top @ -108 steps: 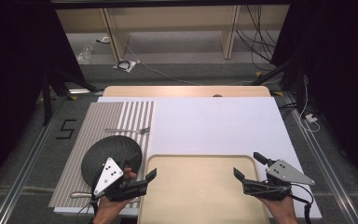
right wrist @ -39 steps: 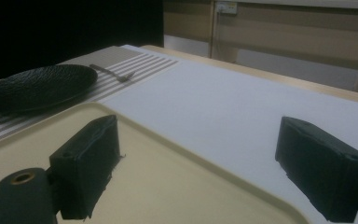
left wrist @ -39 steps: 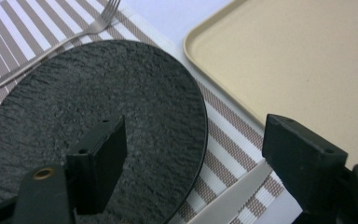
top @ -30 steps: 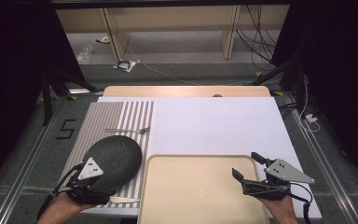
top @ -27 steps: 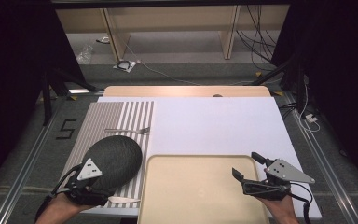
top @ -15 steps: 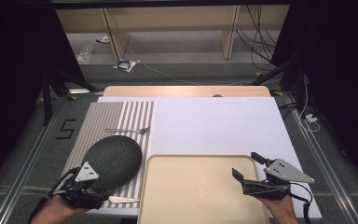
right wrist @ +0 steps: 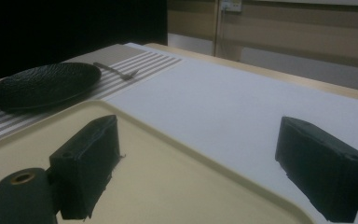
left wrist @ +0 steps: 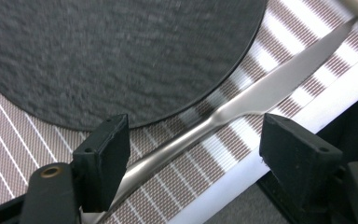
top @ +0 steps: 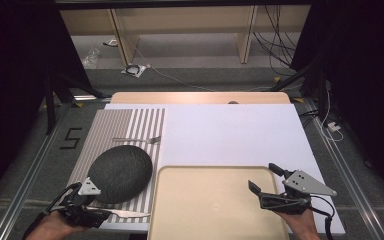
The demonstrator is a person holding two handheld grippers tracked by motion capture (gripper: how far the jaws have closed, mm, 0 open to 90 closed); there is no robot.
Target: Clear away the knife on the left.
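Observation:
A silver knife (top: 125,214) (left wrist: 247,98) lies on the striped placemat (top: 110,130) just in front of a round black plate (top: 120,173) (left wrist: 121,51). My left gripper (top: 99,216) (left wrist: 193,140) is low over the knife's handle at the mat's near edge. It is open, with one jaw on each side of the handle and not touching it. My right gripper (top: 262,176) (right wrist: 200,144) hovers open and holds nothing over the right part of the beige tray (top: 205,210) (right wrist: 168,186).
A fork (top: 137,140) (right wrist: 116,71) lies on the placemat beyond the plate (right wrist: 42,84). A white sheet (top: 230,135) covers the table behind the tray. The table's near edge runs just under the left gripper.
My left gripper has moved from the plate's front right to the left and toward the near edge, and now straddles the knife handle. The right gripper has stayed put.

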